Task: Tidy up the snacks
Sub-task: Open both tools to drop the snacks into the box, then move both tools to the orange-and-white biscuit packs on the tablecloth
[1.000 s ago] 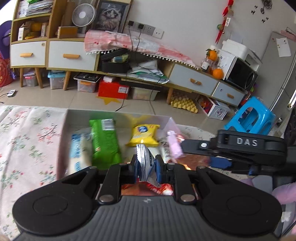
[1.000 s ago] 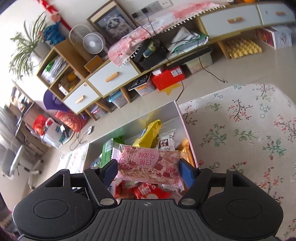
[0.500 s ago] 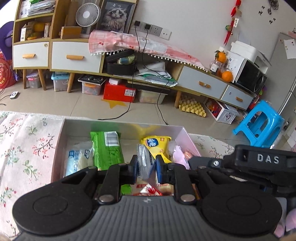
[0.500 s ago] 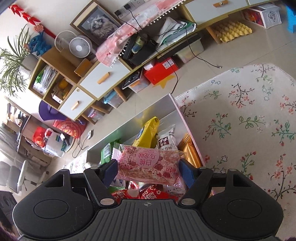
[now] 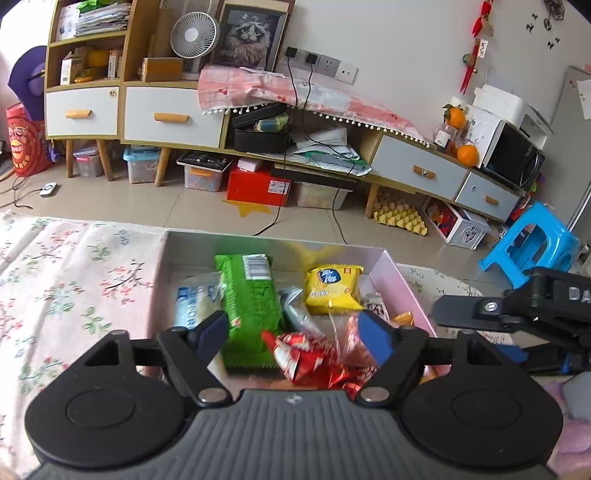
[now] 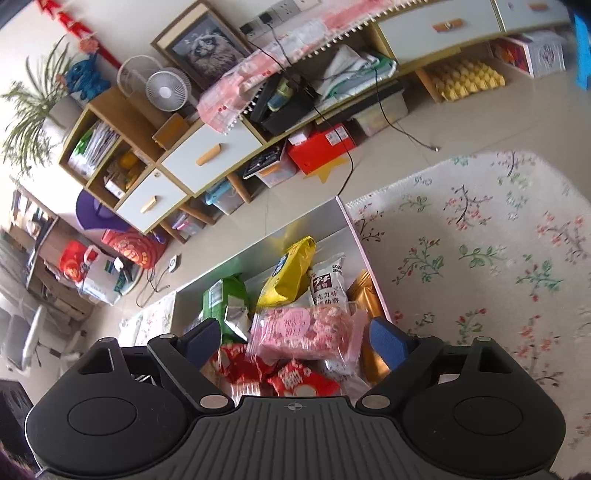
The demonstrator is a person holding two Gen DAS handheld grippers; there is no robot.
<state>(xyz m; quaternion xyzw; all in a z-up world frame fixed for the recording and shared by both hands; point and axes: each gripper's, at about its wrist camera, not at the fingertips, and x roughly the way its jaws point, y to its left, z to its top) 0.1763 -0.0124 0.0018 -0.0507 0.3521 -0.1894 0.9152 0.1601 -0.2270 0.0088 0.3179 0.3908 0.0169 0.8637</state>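
A white wall (image 5: 399,40) closes the room at twelve o'clock, with sockets (image 5: 325,65) and a framed cat picture (image 5: 250,35) leaning on it. Below runs a long wooden sideboard (image 5: 155,114) with white drawers, a small fan (image 5: 192,34) on top. At two o'clock sits a microwave (image 5: 511,155); at three o'clock a blue stool (image 5: 532,247) stands on the pale tiled floor (image 5: 155,210). A floral cloth (image 6: 480,240) lies at nine o'clock. A potted plant (image 6: 26,107) shows in the right wrist view

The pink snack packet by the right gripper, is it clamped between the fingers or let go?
Let go. The right gripper is open, and the pink snack packet lies on the other snacks in the box, clear of both fingers.
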